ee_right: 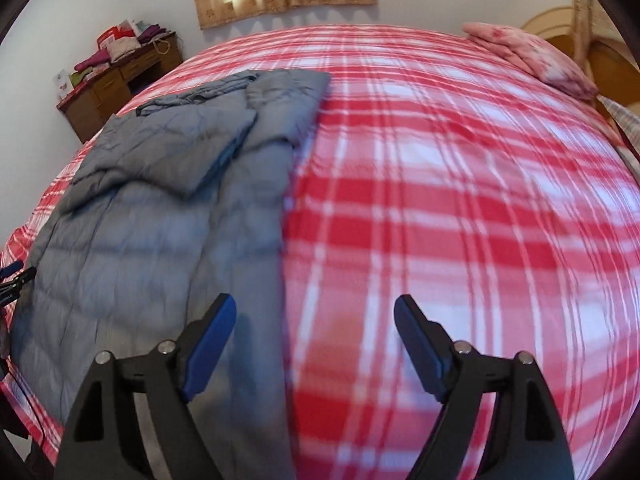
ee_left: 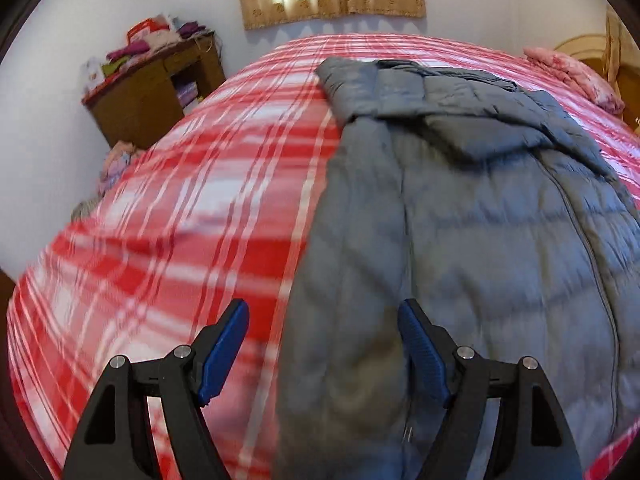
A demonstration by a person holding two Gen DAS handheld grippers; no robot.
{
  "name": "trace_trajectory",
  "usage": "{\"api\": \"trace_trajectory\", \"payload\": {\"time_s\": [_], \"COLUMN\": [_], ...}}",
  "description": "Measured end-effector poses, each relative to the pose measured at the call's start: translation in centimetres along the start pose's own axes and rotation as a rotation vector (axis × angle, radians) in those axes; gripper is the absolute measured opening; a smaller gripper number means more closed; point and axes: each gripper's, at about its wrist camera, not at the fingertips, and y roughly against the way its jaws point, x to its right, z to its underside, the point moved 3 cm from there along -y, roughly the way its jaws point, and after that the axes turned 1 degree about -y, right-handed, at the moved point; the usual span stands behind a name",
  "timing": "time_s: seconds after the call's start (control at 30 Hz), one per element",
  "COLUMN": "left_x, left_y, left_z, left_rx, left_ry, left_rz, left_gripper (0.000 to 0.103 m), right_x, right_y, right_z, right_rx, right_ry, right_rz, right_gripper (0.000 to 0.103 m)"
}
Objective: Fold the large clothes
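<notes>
The puffy grey quilted jacket (ee_left: 460,208) on the plaid bed (ee_left: 180,208) looks light, soft and slippery, best pinched at its near hem edges, both the left gripper (ee_left: 324,344) and the right gripper (ee_right: 316,344) spread wide, holding nothing.

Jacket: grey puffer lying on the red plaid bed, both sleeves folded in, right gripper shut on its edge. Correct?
Not quite. The right gripper is open, nothing between its pads, as the right wrist view shows. The rest holds: the grey puffer jacket lies on the red plaid bed with its sleeves folded in.
</notes>
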Motion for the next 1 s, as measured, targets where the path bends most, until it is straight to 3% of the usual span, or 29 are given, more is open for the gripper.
{"api": "trace_trajectory", "payload": {"time_s": [0.3,0.33,0.37,0.4,0.43,0.47,0.5,0.53,0.57,0.63,1.0], "left_x": [-0.1,-0.1,0.0,0.1,0.4,0.8,0.9,1.3,1.6,1.8,0.2], "left_y": [1.1,1.2,1.3,1.5,1.6,1.7,2.0,2.4,3.1,4.7,22.7], "left_z": [3.9,4.3,4.4,4.6,4.8,5.0,5.0,5.1,5.0,4.9,3.1], "left_rx": [-0.002,0.004,0.010,0.017,0.020,0.017,0.021,0.035,0.057,0.099,0.415], "left_ry": [0.044,0.050,0.051,0.047,0.035,0.033,0.034,0.021,-0.003,-0.016,-0.004], "left_rz": [0.017,0.029,0.042,0.062,0.106,0.154,0.158,0.149,0.139,0.131,0.322], "left_gripper": [0.078,0.078,0.076,0.069,0.039,0.020,0.017,0.007,0.005,0.003,0.002], "right_x": [-1.7,-2.1,-2.5,-2.8,-3.2,-3.6,-3.9,-4.0,-4.0,-3.7,-2.8], "right_y": [0.9,1.0,1.2,1.3,1.3,1.3,1.5,1.7,2.1,3.5,18.5], "right_z": [6.3,6.6,6.8,7.0,7.2,7.3,7.3,7.2,7.2,6.7,2.1], "right_rx": [-0.030,-0.022,-0.016,-0.013,-0.012,-0.014,-0.013,-0.007,0.005,0.043,0.371], "right_ry": [-0.006,0.014,0.025,0.028,0.034,0.045,0.047,0.042,0.038,0.019,-0.007], "right_rz": [-0.012,-0.002,-0.003,-0.011,-0.034,-0.061,-0.089,-0.098,-0.107,-0.128,-0.233], "right_gripper": [0.084,0.080,0.074,0.057,0.033,0.021,0.012,0.009,0.009,0.007,0.006]}}
